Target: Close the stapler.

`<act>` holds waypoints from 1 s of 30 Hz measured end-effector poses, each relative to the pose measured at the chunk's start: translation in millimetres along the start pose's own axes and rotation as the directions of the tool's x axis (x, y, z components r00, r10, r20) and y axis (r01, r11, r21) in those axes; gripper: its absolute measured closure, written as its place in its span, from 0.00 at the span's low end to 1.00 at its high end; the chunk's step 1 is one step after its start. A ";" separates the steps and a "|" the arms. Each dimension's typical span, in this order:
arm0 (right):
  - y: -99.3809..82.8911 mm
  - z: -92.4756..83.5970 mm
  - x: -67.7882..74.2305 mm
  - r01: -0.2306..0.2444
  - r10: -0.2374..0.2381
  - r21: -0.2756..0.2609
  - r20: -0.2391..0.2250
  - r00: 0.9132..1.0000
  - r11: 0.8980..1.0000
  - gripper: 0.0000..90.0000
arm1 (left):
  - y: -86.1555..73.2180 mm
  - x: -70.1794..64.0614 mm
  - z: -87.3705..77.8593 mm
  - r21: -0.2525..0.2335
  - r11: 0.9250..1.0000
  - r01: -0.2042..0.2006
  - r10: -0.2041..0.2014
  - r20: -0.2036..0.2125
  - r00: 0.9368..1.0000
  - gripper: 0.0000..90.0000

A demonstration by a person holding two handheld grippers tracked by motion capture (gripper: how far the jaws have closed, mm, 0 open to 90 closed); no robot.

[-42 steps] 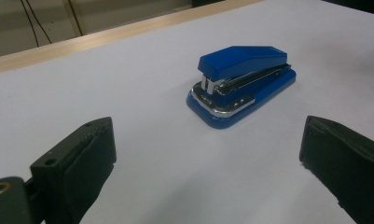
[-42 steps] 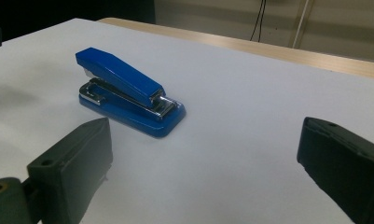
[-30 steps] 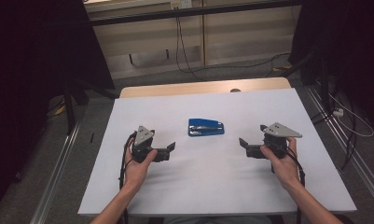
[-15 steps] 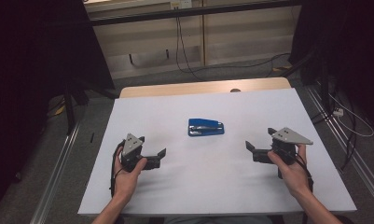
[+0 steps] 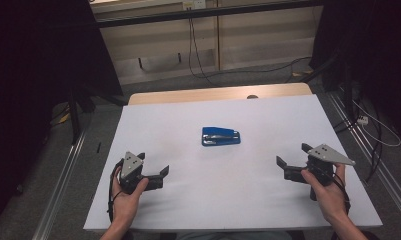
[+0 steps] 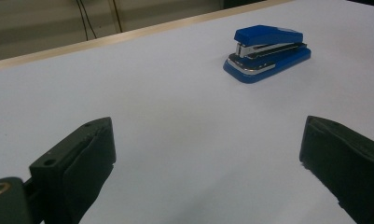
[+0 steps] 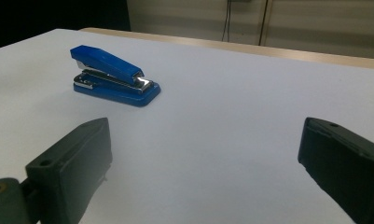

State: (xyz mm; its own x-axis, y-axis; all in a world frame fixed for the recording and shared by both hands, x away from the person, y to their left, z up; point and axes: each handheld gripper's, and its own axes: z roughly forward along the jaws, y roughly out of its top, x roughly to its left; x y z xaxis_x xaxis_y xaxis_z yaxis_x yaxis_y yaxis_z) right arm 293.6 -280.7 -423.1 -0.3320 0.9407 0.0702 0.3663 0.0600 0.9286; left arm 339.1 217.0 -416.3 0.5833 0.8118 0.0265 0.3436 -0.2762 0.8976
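Fingers are spread wide and empty on both the left gripper [image 5: 155,175] and right gripper [image 5: 292,161], each hovering low near the bench's [image 5: 268,205] front edge. The blue stapler [image 5: 221,136] sits mid-bench, well apart: 1 o'clock from the left, 10 o'clock from the right.

Overall light: we see a dim room, with the white table [image 5: 228,200] as the brightest surface.
Surroundings: we lose both far sides to near-black.
Glare: a small bright glint sits on the stapler [image 7: 114,76] metal, ahead and left of the right gripper [image 7: 203,172].
Shadows: soft and faint under the jaws.
Focus: the jaws nearest us look slightly soft; the stapler is sharp.
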 end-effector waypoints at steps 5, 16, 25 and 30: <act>-4.5 -7.6 -1.2 -0.018 0.018 -0.002 0.019 1.000 1.000 0.03 | -4.7 0.9 -4.4 0.008 1.000 0.009 -0.009 0.001 1.000 0.04; -15.8 -16.2 3.8 0.000 0.000 -0.006 0.042 0.999 1.000 0.03 | -12.3 1.7 -18.9 0.002 0.999 0.041 -0.041 0.005 0.999 0.04; -18.3 -12.1 1.3 0.004 -0.003 -0.018 0.036 0.999 1.000 0.03 | -13.4 5.3 -16.8 0.017 0.999 0.035 -0.035 0.013 0.999 0.04; -16.7 -10.6 0.8 0.009 -0.008 -0.029 0.033 0.999 1.000 0.03 | -13.6 5.7 -16.9 0.011 0.998 0.056 -0.056 -0.004 0.998 0.04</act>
